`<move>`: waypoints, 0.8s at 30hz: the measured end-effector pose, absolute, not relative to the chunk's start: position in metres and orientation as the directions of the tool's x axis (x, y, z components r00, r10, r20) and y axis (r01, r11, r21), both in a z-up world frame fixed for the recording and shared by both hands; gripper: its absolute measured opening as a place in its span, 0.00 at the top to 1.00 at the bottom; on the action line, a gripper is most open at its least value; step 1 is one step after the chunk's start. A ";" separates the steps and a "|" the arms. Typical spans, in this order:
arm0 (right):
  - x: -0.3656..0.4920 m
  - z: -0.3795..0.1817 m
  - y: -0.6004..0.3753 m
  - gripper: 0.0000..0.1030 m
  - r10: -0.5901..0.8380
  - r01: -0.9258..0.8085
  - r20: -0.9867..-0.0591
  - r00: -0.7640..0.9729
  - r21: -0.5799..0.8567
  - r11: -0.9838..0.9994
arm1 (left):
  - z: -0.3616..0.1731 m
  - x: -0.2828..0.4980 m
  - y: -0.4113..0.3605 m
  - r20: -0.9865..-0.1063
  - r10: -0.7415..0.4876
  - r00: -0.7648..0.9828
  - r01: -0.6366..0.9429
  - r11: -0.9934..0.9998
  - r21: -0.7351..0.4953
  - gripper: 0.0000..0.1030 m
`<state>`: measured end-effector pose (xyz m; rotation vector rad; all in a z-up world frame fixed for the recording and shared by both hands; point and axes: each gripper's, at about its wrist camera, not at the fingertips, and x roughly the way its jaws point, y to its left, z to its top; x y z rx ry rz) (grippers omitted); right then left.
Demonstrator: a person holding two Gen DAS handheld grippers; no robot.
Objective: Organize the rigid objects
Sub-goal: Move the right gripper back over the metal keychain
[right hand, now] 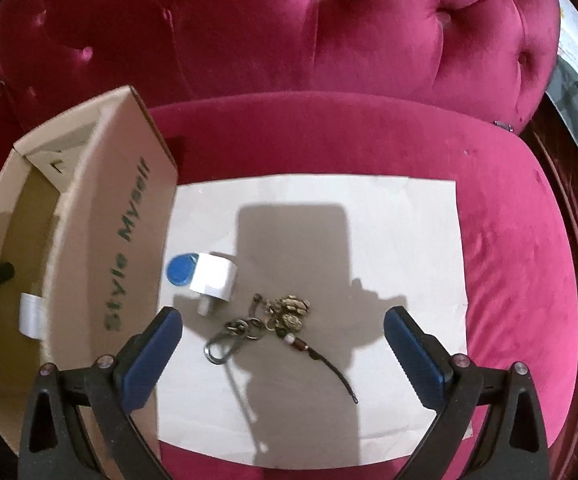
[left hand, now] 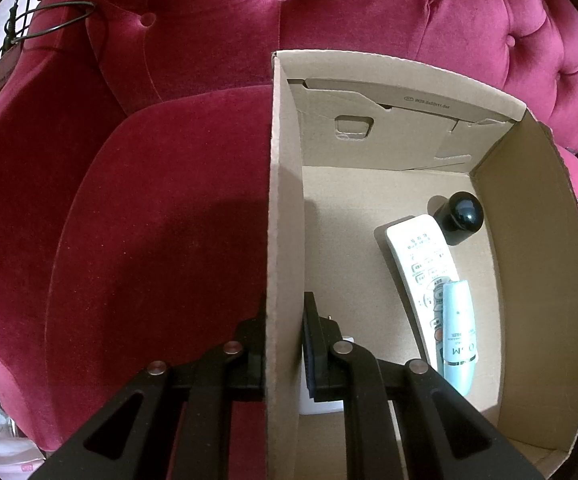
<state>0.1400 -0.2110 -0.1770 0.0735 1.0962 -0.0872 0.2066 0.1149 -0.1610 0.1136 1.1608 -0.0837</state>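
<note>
Your left tongs (left hand: 285, 354) are closed on the left wall of the cardboard box (left hand: 283, 216), with one finger outside the wall and one inside it. Inside the box, on its floor near the right wall, you can see a white remote control (left hand: 419, 264), a pale blue tube (left hand: 458, 332) that lies partly over the remote, and a black round-topped bottle (left hand: 461, 216) just behind them. Your right tongs (right hand: 283, 344) are wide open and hold nothing; they hang over a white paper sheet (right hand: 409, 240) on the red sofa seat (right hand: 521, 248). Between the fingers lies a keychain (right hand: 273, 320) with a carabiner. Just beyond it are a white plug adapter (right hand: 215, 280) and a blue key fob (right hand: 179, 272), touching each other, beside the box.
</note>
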 end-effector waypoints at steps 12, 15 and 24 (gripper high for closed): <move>0.135 -0.214 -0.218 0.00 -0.017 0.115 -0.902 0.432 0.036 0.993 | -0.162 0.206 0.117 -0.918 -0.011 0.396 0.123 0.992 0.041 0.87; 0.137 -0.218 -0.217 0.00 -0.021 0.117 -0.903 0.428 0.033 0.993 | -0.163 0.206 0.117 -0.918 -0.012 0.396 0.123 0.992 0.040 0.87; 0.146 -0.226 -0.212 0.00 -0.027 0.117 -0.908 0.417 0.024 0.993 | -0.163 0.206 0.117 -0.918 -0.011 0.396 0.121 0.992 0.040 0.87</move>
